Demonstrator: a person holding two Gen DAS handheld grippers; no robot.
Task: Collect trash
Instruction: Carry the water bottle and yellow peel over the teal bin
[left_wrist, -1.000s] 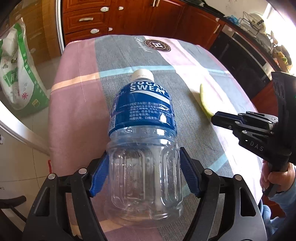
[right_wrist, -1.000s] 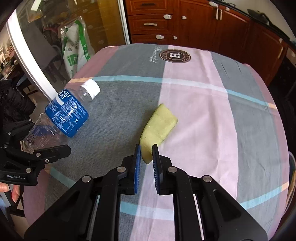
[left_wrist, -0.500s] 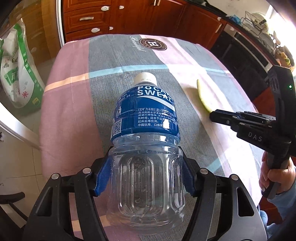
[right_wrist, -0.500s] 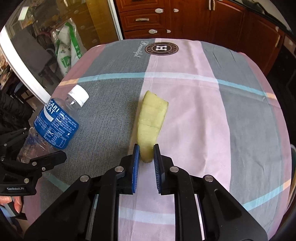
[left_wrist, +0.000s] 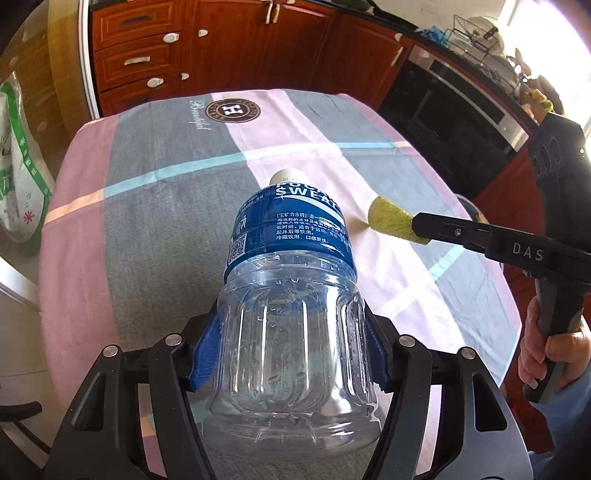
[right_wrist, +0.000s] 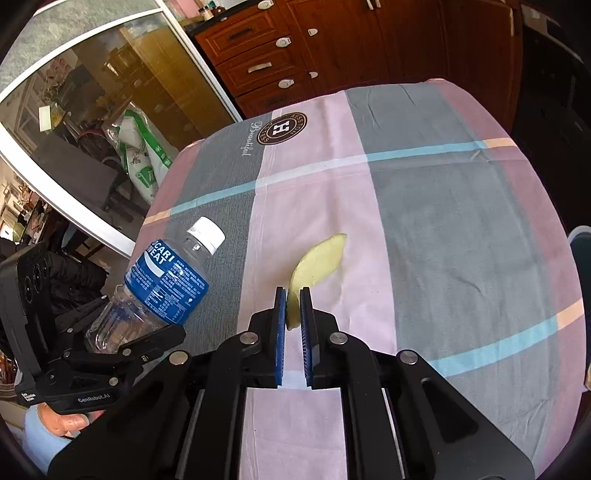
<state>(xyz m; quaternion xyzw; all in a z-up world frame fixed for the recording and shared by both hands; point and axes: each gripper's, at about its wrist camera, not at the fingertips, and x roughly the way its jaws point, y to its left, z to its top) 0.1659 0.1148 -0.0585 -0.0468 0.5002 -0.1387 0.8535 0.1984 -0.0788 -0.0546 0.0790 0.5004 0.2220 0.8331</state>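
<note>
with the left gripper clamped on the empty bottle and the right gripper closing on the yellow peel, both pieces appear lifted off the tablecloth, so the next move is probably carrying them to a bin.

Red-brown wooden cabinets fill the top of the frame. A glass door stands upper left, bright daylight upper right.

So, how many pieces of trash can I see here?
2. The plastic bottle is between the left gripper fingers; the yellow peel is pinched by the right gripper. More may be out of view.
</note>
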